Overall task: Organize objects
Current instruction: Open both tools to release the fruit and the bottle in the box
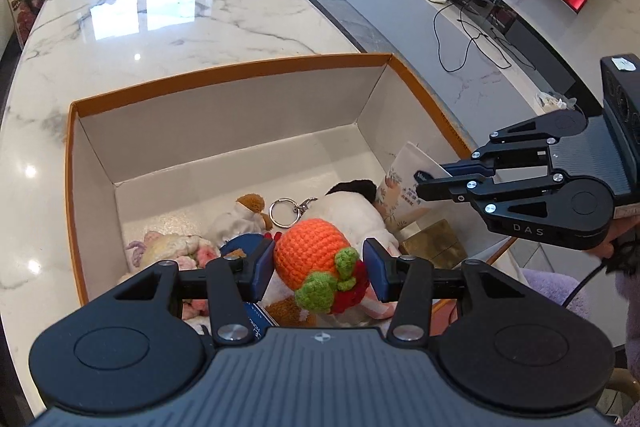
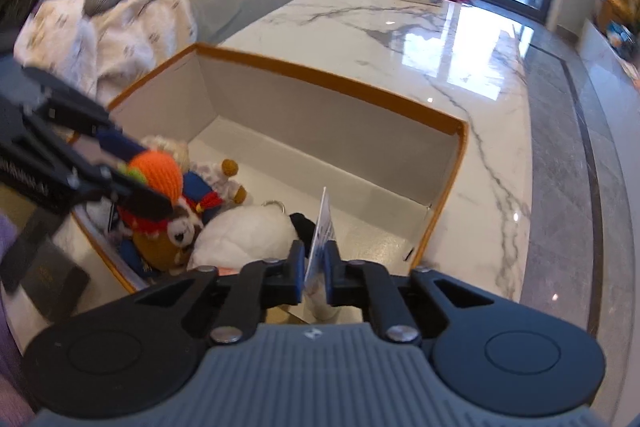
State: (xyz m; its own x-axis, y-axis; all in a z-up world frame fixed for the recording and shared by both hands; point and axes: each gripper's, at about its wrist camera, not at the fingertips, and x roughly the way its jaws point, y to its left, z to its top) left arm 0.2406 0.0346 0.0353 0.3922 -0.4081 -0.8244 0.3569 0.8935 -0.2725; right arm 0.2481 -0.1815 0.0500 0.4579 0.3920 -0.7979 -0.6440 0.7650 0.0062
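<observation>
In the left wrist view, the left hand-held gripper (image 1: 319,269) clamps a crocheted orange toy (image 1: 316,259) above the near end of the orange-rimmed box (image 1: 224,75), likely lifting it out for sorting. Plush toys and a key ring (image 1: 284,213) lie beneath.

In the right wrist view, the right hand-held gripper (image 2: 316,273) pinches a flattened cream tube (image 2: 322,239) by its thin edge, narrow, over the box on the marble surface (image 2: 420,39).

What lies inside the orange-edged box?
Inside the box: soft toys, a white plush with key ring, and a gold box. The left gripper's crocheted orange toy covers what lies beneath.
</observation>
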